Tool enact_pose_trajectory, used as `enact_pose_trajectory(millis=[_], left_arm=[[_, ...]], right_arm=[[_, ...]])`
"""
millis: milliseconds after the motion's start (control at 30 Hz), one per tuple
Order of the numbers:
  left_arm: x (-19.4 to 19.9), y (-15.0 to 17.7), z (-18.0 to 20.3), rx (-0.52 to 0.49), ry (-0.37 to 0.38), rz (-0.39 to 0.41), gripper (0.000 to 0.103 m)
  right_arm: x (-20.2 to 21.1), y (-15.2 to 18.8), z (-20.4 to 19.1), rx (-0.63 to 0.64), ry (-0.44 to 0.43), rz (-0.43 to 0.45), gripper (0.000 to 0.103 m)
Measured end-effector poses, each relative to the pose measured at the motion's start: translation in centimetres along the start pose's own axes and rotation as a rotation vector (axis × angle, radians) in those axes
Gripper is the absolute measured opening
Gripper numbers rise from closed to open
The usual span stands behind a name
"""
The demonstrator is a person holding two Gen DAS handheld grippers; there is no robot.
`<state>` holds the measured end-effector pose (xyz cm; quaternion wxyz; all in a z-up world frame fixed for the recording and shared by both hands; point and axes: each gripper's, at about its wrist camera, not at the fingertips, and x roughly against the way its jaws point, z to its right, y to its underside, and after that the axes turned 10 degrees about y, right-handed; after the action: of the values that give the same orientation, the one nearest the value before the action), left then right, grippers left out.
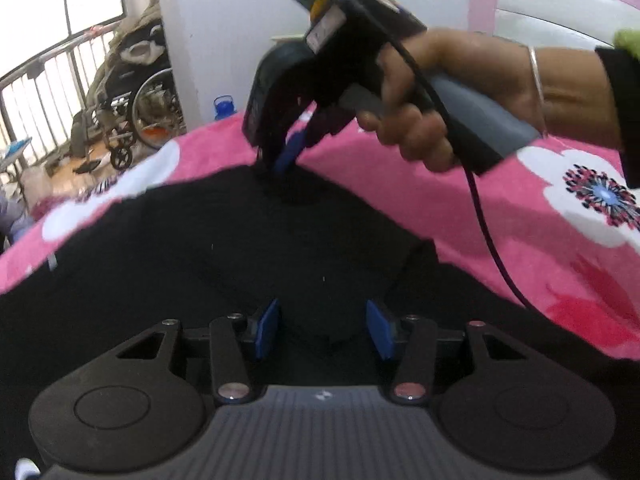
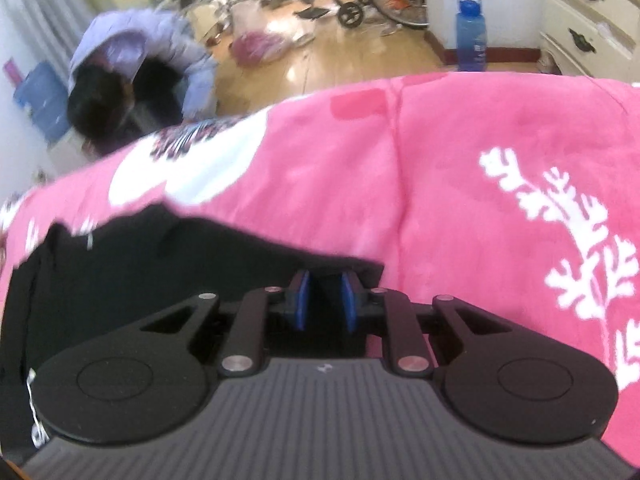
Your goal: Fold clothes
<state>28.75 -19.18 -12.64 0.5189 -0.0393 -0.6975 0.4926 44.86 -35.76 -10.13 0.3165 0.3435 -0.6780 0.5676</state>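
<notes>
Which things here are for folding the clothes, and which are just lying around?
For the job:
- black garment
- left gripper, open above it
- right gripper, at the garment's edge
- pink blanket underneath

Just lying about:
- blue water bottle
- wheelchair
- white drawers

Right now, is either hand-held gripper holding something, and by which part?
The right hand-held gripper pinches the black garment at its far edge. The left hand-held gripper is open above the cloth, holding nothing.
</notes>
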Motion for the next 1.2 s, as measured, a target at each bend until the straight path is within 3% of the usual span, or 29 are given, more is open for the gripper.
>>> enact_pose_trajectory(millis=[333, 600, 933, 1067, 1200], left_arm=[[0.3, 0.3, 0.1, -0.028, -0.002, -0.01, 0.054], [5.2, -0.3, -1.0, 0.036, -0.057, 0.043, 0.061], [19.6, -1.4, -5.0, 0.246, -0.179, 0.116, 0.066], [27.0, -1.2, -5.5, 0.268, -0.269, 0.108, 0.07], [34.3, 0.5, -4.4, 0.279, -0.341, 0.079, 0.074]], right_arm=[[4.2, -0.3, 4.8, -0.241, 0.054, 0.142, 0.018], [10.7, 1.2, 7.4, -0.311, 0.091, 0.218, 0.018], [22.6, 3.5, 4.8, -0.207, 0.065, 0.374, 0.018], [28.2, 5.0, 2.8, -0.155, 0.022, 0.445, 0.021], [32.8, 7.0, -0.3, -0.079, -0.065, 0.453, 0.027]])
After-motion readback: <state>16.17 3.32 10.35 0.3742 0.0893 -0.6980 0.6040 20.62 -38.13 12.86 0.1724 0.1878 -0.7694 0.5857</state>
